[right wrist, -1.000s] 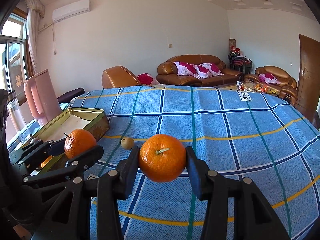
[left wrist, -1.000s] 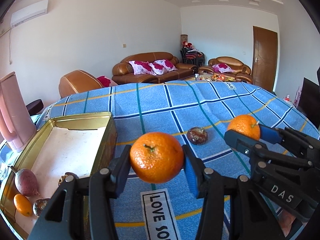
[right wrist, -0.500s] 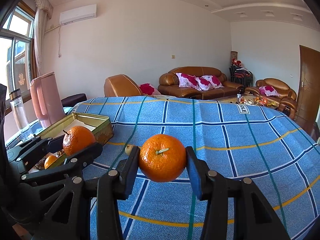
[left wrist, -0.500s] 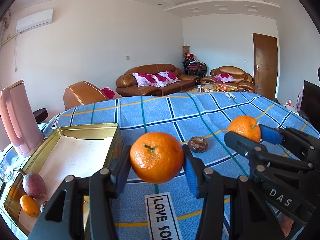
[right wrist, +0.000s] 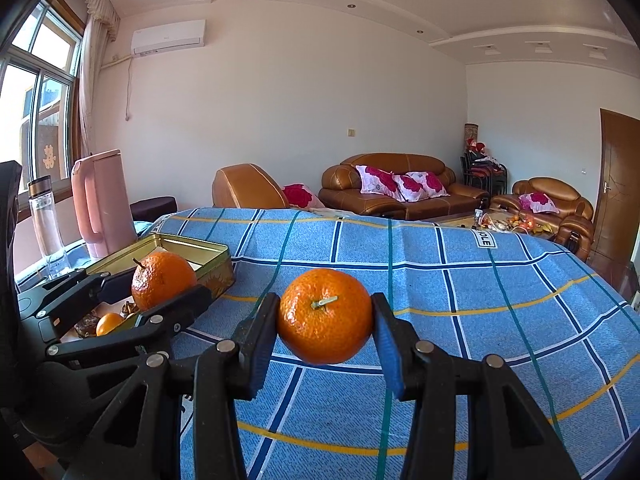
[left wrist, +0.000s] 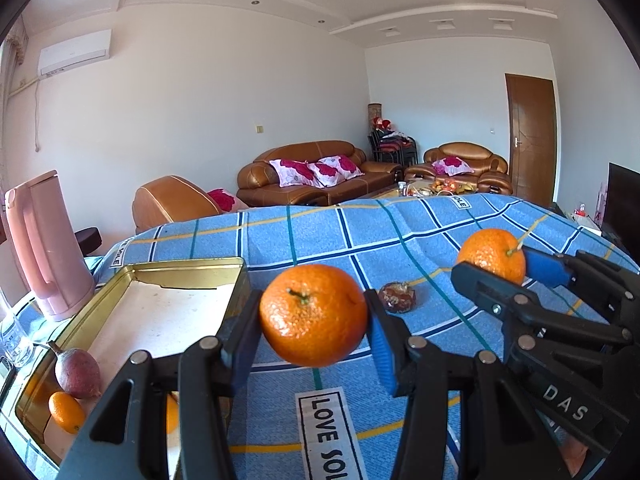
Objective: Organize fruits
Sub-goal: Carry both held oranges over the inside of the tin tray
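Observation:
My left gripper [left wrist: 314, 316] is shut on an orange [left wrist: 313, 314] and holds it above the blue checked tablecloth, just right of the gold tin tray [left wrist: 188, 270]. It shows in the right wrist view [right wrist: 164, 280] too. My right gripper [right wrist: 325, 318] is shut on a second orange [right wrist: 325, 316], also lifted; it appears at the right of the left wrist view [left wrist: 491, 255]. The tray holds a purple passion fruit [left wrist: 77, 374] and a small kumquat [left wrist: 66, 411]. A dark wrinkled fruit [left wrist: 397, 298] lies on the cloth between the grippers.
A pink kettle [left wrist: 46, 246] stands left of the tray, and a clear bottle [right wrist: 46, 224] beside it. The tray [right wrist: 200, 248] sits near the table's left edge. Sofas and a door lie beyond the table.
Both grippers have risen and tilted up with their oranges still held. The table sits lower in both views and more of the room shows.

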Action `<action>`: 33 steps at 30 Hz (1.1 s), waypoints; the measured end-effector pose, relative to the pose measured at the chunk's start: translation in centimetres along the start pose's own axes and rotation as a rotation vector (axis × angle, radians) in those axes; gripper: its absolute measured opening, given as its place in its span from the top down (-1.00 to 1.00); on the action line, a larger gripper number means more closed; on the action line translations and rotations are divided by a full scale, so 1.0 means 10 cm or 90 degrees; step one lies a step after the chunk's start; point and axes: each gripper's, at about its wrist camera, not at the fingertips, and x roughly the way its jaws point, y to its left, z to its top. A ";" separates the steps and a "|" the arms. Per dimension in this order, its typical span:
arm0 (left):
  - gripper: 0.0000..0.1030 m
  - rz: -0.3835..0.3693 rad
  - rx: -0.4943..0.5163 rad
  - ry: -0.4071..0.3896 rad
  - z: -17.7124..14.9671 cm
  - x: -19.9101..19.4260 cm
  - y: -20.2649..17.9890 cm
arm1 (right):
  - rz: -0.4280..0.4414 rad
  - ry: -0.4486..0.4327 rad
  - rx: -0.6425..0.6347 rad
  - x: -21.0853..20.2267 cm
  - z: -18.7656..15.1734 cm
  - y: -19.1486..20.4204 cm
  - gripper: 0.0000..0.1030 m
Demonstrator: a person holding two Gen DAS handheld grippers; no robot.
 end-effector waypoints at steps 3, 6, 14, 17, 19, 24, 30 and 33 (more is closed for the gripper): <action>0.01 0.002 -0.001 -0.005 -0.01 -0.03 0.00 | 0.000 -0.009 -0.005 -0.04 -0.01 0.02 0.07; 0.01 0.005 -0.003 -0.009 -0.01 -0.05 0.01 | 0.000 -0.017 -0.007 -0.06 -0.01 0.01 0.07; 0.01 0.011 -0.009 -0.025 -0.03 -0.11 0.03 | -0.004 -0.032 -0.006 -0.12 -0.02 0.01 0.07; 0.01 0.013 -0.010 -0.029 -0.04 -0.14 0.04 | -0.006 -0.037 -0.008 -0.14 -0.02 0.02 0.07; 0.01 0.013 -0.008 -0.030 -0.05 -0.16 0.04 | -0.007 -0.039 -0.008 -0.15 -0.03 0.02 0.07; 0.01 0.009 -0.010 -0.032 -0.06 -0.22 0.08 | -0.014 -0.043 -0.006 -0.19 -0.03 0.02 0.07; 0.01 0.006 -0.014 -0.033 -0.08 -0.25 0.12 | -0.015 -0.045 -0.009 -0.23 -0.04 0.06 0.07; 0.01 0.005 -0.015 -0.034 -0.09 -0.28 0.15 | -0.014 -0.048 -0.012 -0.26 -0.04 0.08 0.07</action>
